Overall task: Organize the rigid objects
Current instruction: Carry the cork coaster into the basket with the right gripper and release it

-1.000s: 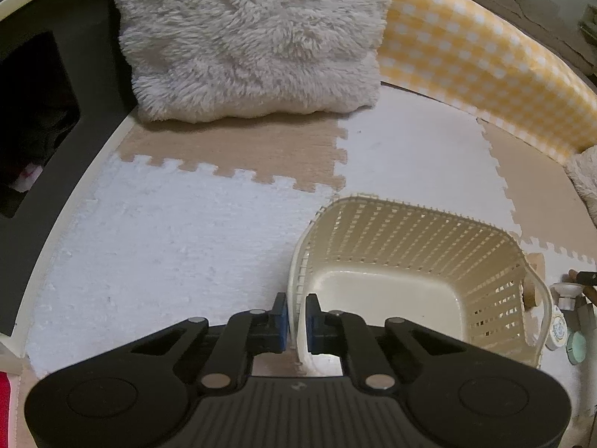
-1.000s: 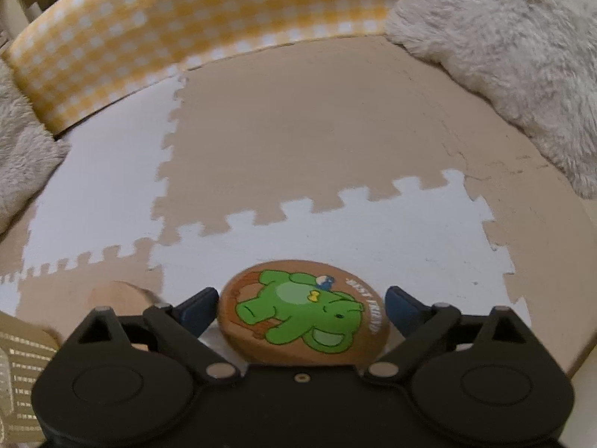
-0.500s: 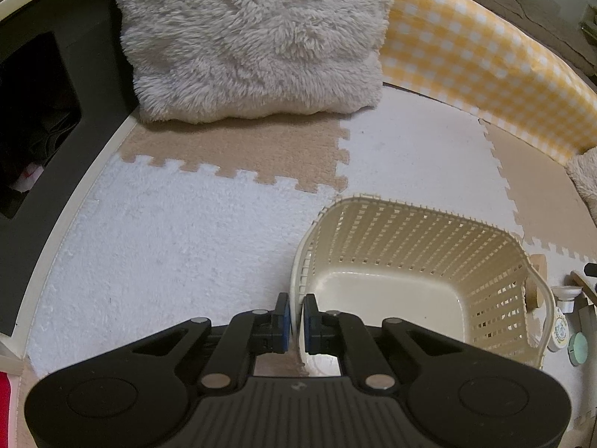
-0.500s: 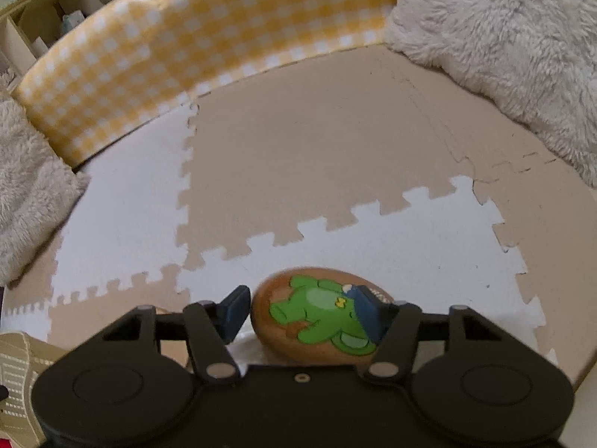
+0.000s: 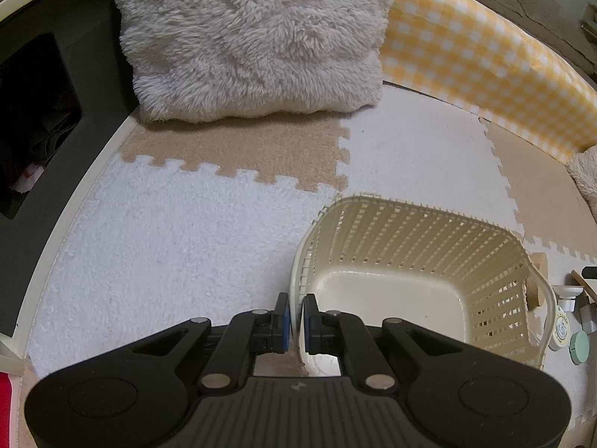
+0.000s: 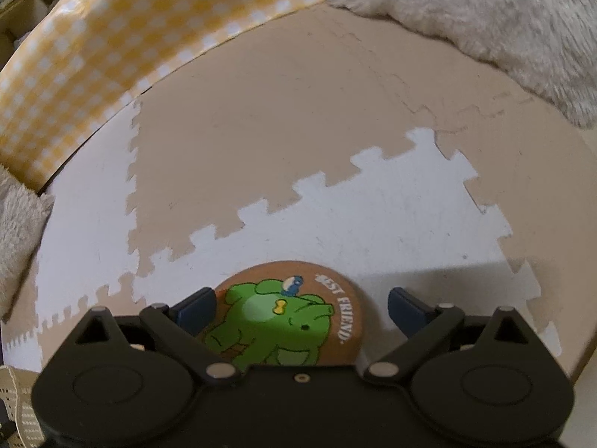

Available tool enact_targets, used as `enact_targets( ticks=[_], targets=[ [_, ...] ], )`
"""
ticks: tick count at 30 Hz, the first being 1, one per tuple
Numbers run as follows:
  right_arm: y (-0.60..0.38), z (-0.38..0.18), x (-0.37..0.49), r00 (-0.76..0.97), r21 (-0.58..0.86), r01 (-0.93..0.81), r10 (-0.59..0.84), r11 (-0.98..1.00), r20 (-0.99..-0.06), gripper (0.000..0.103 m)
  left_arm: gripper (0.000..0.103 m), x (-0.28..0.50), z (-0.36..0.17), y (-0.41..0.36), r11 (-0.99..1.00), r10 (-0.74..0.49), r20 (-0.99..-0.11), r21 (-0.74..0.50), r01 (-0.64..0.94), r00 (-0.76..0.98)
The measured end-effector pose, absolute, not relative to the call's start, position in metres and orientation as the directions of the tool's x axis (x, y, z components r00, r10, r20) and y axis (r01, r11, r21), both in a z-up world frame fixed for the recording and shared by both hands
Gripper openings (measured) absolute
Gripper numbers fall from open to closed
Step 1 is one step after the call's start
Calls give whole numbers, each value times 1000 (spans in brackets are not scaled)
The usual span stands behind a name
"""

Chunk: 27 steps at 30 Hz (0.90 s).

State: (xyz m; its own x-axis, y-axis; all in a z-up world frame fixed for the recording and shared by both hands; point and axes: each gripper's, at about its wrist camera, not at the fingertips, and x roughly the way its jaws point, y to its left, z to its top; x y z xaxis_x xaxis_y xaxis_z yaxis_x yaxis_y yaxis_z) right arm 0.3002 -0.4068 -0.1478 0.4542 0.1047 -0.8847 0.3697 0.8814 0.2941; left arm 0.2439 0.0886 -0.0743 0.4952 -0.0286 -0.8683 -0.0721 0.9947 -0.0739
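A cream slatted plastic basket (image 5: 418,239) stands on the foam floor mat with nothing inside it. My left gripper (image 5: 296,315) is shut on its near-left rim, one blue pad on each side of the wall. In the right wrist view, a round brown disc (image 6: 294,317) printed with a green cartoon animal and "BEST FRIEND" lies flat on the mat between the jaws of my right gripper (image 6: 300,308). Those jaws are opening. The left pad sits at the disc's edge and the right pad stands well apart from it.
A fluffy beige cushion (image 5: 253,37) and a yellow checked bumper (image 5: 485,74) border the mat (image 5: 168,246). Small items, among them a green round lid (image 5: 578,347) and a white cap (image 5: 569,293), lie right of the basket. A dark cabinet (image 5: 33,93) stands at the left.
My right gripper's jaws closed in on the disc half a second ago and have spread wide again. The right view has rolled and shifted. The left gripper and basket have kept still.
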Motion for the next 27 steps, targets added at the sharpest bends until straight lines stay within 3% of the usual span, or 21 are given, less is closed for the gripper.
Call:
enact_targets(
  ticks=[6,17,23,27],
  targets=[
    [-385,-140,307,453,252,283,103,926,-885,103,7,243,-75,88,995,-27,-869,-72,-71,494],
    [-379,-142,310,438,175,276,38,945,-898,101,7,243,-75,88,994,-30,-868,-77,-74,496],
    [-367,-115,303,535,187,252,24,949,-844,100,7,243,-75,88,994,-31,-868,-78,-74,496],
    [-332,-85,291,626,217,138,85,966,-775,101,7,243,-75,87,995,-26,-868,-72,-72,495]
  ],
)
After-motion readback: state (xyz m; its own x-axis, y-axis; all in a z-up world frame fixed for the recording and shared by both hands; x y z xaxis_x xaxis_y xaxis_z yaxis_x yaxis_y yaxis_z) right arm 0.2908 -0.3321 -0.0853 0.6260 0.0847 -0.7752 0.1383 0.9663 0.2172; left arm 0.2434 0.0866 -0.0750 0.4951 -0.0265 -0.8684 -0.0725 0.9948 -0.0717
